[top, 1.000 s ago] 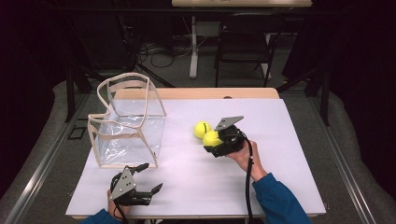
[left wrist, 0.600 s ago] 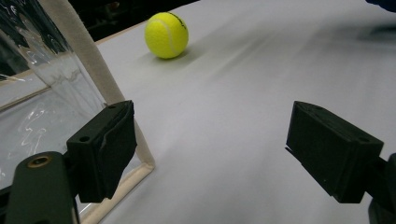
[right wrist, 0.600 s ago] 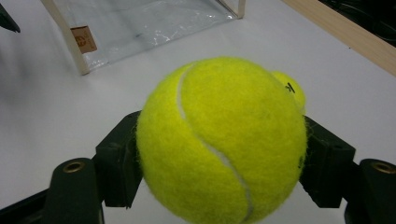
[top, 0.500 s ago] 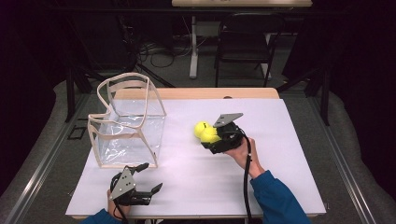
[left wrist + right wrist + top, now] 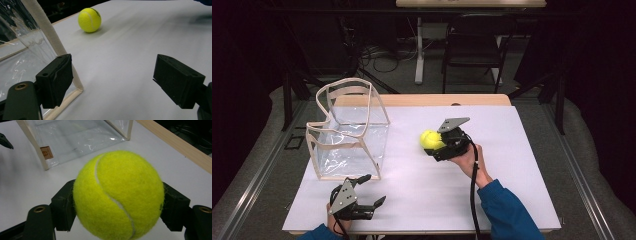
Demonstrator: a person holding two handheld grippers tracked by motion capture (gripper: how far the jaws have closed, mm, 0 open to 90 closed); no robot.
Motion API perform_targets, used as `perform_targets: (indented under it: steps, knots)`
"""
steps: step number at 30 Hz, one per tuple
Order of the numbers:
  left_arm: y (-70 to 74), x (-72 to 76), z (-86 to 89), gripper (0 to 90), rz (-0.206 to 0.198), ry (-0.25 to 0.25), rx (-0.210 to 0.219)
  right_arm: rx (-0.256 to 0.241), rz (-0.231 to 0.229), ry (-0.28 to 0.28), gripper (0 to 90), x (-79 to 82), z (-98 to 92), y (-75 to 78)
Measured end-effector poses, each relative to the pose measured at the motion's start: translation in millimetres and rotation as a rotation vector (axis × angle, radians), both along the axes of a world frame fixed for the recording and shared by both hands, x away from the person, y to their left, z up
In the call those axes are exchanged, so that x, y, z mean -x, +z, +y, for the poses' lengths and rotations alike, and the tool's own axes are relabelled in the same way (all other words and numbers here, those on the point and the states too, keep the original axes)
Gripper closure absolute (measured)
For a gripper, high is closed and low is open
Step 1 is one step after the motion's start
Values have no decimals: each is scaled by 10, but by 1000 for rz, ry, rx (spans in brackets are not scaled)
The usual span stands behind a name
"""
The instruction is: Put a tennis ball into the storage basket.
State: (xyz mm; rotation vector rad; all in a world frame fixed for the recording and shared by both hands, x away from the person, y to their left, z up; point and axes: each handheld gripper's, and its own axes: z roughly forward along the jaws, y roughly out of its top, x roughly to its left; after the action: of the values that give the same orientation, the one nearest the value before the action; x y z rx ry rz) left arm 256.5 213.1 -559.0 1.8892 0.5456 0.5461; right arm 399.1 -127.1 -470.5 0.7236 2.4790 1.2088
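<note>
Yellow tennis ball (image 5: 117, 195) clamped in raised right tongs (image 5: 438, 143); left tongs (image 5: 371, 190) agape, low

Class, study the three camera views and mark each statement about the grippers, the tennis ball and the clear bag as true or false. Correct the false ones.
1. The right gripper is shut on a yellow tennis ball. True.
2. The left gripper is clamped on the clear bag. False: its jaws stand wide open with nothing between them, near the bag's bottom corner.
3. The clear bag stands upright on the white table with its top open. True.
4. The held tennis ball is inside the clear bag. False: it is outside the bag, between the right gripper's jaws.
</note>
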Motion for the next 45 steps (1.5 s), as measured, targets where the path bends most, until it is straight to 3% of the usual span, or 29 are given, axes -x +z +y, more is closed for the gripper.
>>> perform_targets:
  steps: [45]
  knots:
    - [-5, -7, 3, 160, 2, 1, -1, -29, -38, 26, 264, -161, 201, 207]
